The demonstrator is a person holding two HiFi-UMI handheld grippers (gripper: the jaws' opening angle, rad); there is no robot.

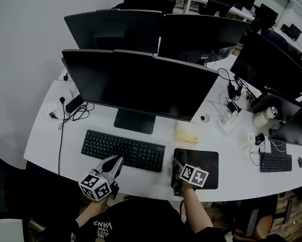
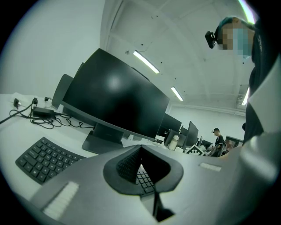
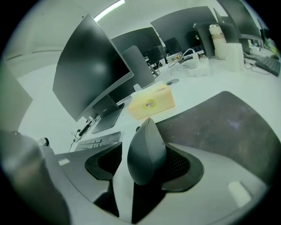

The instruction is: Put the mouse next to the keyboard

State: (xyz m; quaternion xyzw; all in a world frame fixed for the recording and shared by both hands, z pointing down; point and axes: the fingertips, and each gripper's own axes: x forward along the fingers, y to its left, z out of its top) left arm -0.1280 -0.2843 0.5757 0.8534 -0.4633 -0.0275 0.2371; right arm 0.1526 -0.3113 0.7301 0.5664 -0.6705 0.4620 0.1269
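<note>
Just right of the keyboard point(image 1: 123, 150), the mouse point(image 3: 147, 149) sits between the parted jaws of the right gripper point(image 3: 144, 169), seemingly touching only 1 pad; light, rigid and probably slick, it wants pinching across its 2 flanks, while the left gripper point(image 2: 142, 171) is closed and empty.

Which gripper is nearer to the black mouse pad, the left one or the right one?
Right. The right gripper is at the mouse pad's left edge; the left gripper is over the keyboard's near edge, farther left.
</note>
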